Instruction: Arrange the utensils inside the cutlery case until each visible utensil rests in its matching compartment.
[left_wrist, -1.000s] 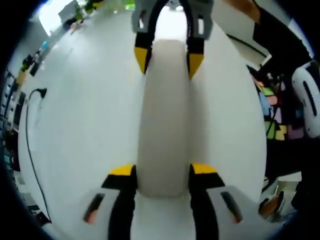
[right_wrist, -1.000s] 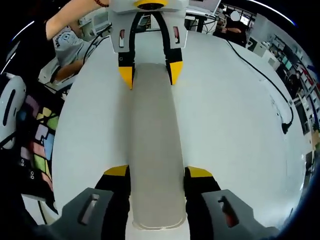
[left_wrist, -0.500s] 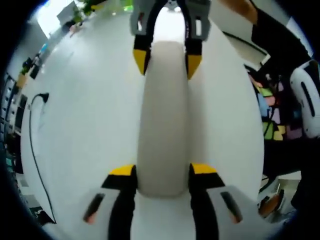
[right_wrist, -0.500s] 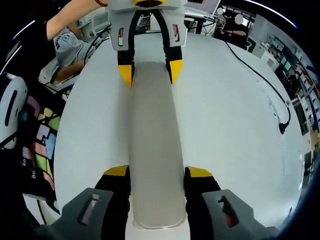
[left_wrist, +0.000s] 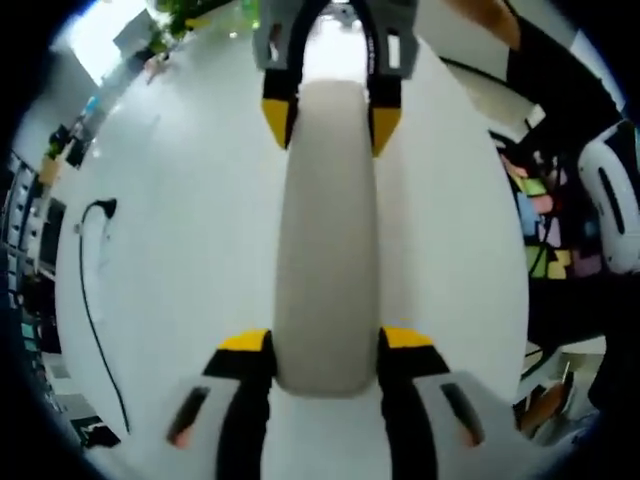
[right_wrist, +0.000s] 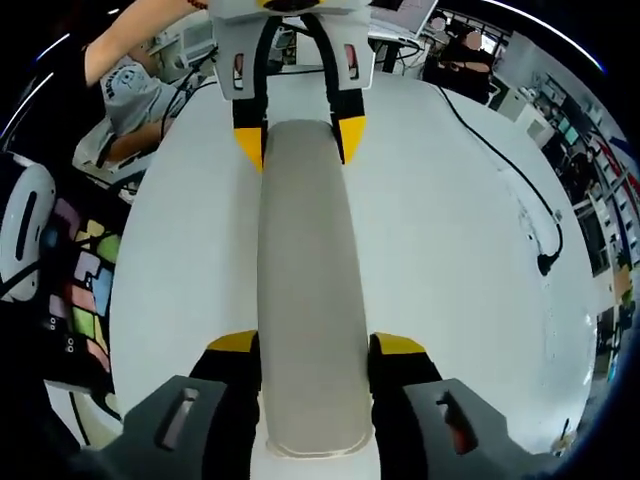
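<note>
We can read no brand, label or lettering on anything here. In the left gripper view our left gripper (left_wrist: 326, 338) has its yellow-tipped jaws closed against the two long sides of the near end of the cutlery case (left_wrist: 328, 230), a long, pale grey, rounded case that is shut, so we cannot see any utensil inside it. The case runs away from us over the white table (left_wrist: 180, 250), and at its far end the right gripper (left_wrist: 326, 110) pinches it in the same way. The right gripper view gives the mirror of this: our right gripper (right_wrist: 315, 343) grips the near end of the case and the left gripper clamps the far end. The left gripper view alone shows the black cable (left_wrist: 90, 290) lying on the table to the left, while in the right gripper view a cable curves across the table's right side to a plug. A patchwork of coloured squares (right_wrist: 85, 290) lies off the left edge of the table there, and beyond it a person's arm (right_wrist: 120, 35) reaches in. Compared with a second ago both grips are unchanged, the case reaches a little further up each picture, and the cable has slid inward, so we take it that the cameras shifted.
</note>
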